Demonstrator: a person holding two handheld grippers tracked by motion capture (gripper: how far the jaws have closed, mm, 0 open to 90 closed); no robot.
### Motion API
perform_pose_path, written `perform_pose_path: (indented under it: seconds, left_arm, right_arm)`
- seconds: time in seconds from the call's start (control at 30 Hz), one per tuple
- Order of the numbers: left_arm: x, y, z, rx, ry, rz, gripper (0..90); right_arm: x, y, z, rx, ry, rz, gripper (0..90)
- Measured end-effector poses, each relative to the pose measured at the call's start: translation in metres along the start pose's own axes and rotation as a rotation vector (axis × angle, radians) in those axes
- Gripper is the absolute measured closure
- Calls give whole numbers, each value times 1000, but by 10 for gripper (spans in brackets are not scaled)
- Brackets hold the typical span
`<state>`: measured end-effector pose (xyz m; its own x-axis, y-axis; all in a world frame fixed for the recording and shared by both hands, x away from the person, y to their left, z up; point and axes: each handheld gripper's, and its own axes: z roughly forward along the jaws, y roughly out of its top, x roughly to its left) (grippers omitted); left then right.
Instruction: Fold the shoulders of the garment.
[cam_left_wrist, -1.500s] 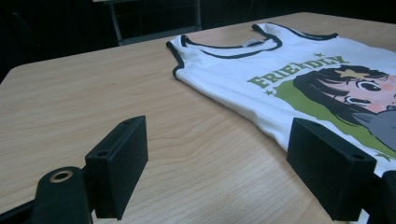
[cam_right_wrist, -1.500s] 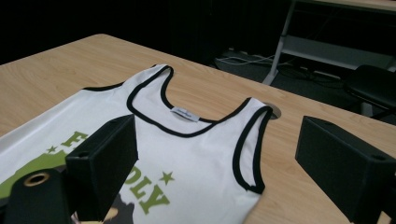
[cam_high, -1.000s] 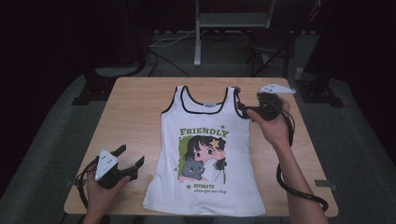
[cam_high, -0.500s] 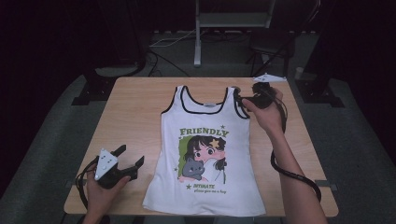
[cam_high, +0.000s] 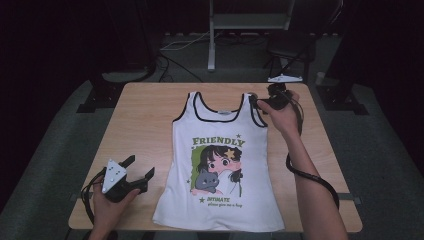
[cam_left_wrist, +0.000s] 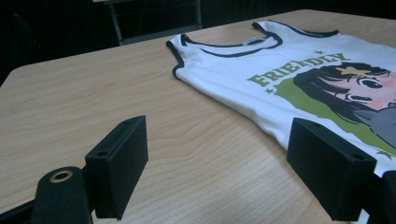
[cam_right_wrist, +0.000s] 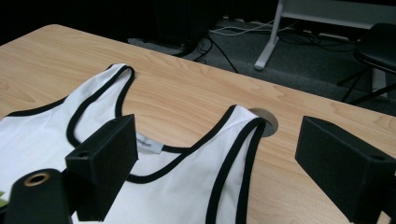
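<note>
Your tank top (cam_high: 222, 160) lies flat, print up, in the middle of the table (cam_high: 145, 120). Your right gripper (cam_high: 260, 102) hovers wide open over its right strap; close on that strap next. Your left gripper (cam_high: 141, 170) waits open beside its lower left hem.

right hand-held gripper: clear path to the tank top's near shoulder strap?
Probably yes. The right hand-held gripper hovers open right over the shoulder strap of the tank top, with nothing between them.
</note>
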<state>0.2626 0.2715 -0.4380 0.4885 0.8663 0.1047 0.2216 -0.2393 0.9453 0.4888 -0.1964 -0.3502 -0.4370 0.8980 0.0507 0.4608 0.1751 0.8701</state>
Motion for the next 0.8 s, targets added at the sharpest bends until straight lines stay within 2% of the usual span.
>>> perform_pose_path:
  seconds: [0.4,0.6,0.8]
  left_arm:
    - [1,0,0,-2,-1,-3,202]
    - [1,0,0,-1,0,-7,202]
    - [1,0,0,-2,2,-7,201]
  right_arm:
    - [-7,4,25,48,-10,0,148]
    - [-12,3,38,62,-9,24,148]
    - [-17,-4,52,98,-17,41,148]
